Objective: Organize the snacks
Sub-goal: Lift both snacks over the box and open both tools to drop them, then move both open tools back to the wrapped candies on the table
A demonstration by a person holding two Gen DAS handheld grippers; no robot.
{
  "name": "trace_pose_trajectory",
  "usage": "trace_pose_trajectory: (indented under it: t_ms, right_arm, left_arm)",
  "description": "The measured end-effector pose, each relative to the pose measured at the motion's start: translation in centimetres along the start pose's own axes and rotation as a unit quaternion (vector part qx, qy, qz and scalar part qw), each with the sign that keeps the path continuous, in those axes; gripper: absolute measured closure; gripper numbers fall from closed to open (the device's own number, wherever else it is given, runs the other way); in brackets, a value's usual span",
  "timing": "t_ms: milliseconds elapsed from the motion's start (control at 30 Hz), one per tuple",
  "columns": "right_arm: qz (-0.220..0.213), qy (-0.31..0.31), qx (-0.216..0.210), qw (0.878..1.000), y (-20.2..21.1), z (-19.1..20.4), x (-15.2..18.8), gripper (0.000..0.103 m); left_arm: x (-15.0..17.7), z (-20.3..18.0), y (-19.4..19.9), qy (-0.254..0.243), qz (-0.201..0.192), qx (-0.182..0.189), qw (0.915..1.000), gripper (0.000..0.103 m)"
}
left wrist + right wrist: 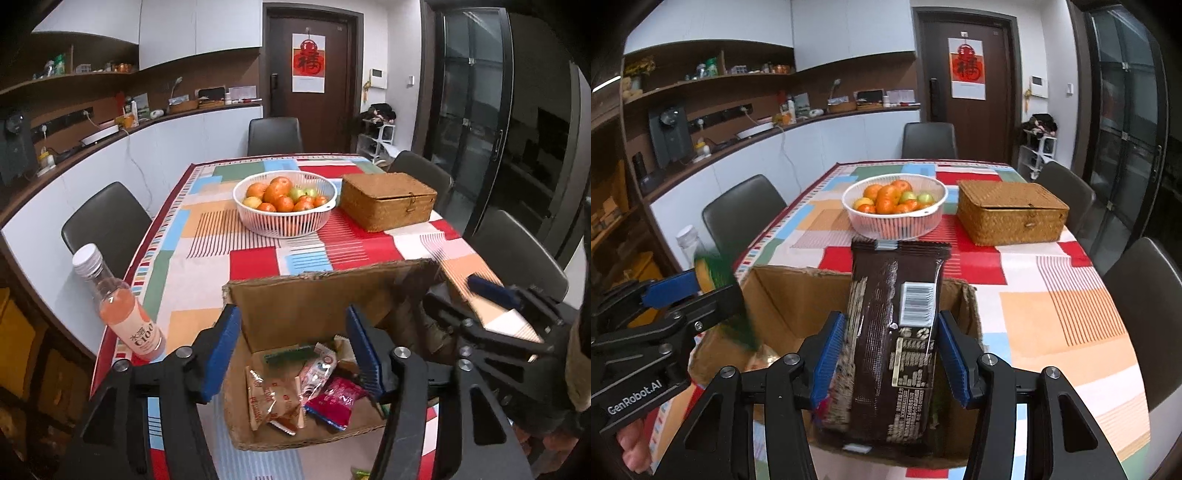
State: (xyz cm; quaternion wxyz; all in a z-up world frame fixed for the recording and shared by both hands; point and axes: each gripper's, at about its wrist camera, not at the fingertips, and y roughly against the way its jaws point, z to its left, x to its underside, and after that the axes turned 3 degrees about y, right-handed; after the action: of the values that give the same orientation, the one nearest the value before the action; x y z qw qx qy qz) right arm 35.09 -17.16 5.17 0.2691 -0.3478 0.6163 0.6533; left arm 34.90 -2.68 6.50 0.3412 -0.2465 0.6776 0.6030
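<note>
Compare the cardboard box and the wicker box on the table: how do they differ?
The cardboard box is open-topped with snack packets lying inside; the wicker box has its lid shut, contents hidden. The cardboard box sits at the near end of the table; the wicker box sits further back beside the fruit basket. The cardboard box has plain, ragged-edged walls; the wicker box is woven. Shared: both are brown, rectangular and rest on the patterned tablecloth.

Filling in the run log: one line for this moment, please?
left claw open over cardboard box | right claw: dark packet between jaws, grip unclear | snacks in box
</note>
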Motion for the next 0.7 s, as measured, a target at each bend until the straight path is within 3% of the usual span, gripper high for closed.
trace_pose_trajectory:
  t_ms: [100,367,700]
  right_arm:
    - [-0.008,0.003,0.016,1.000,0.8,-0.1,0.4,0.040]
    - [-0.034,0.021,-0.008,0.999,4.4,1.3,1.5,0.040]
    - [-0.027,0.043,-0.039,0.998,6.7,3.7,4.4,0.040]
  left_arm:
    - [0.8,0.3,0.7,0.005,0.006,-0.001,1.0000,0.044]
    - [2.9,0.6,4.5,-0.005,-0.012,-0.018,0.9998,0.041]
    - [6.5,1.9,8.0,-0.005,-0.019,-0.052,0.9985,0.039]
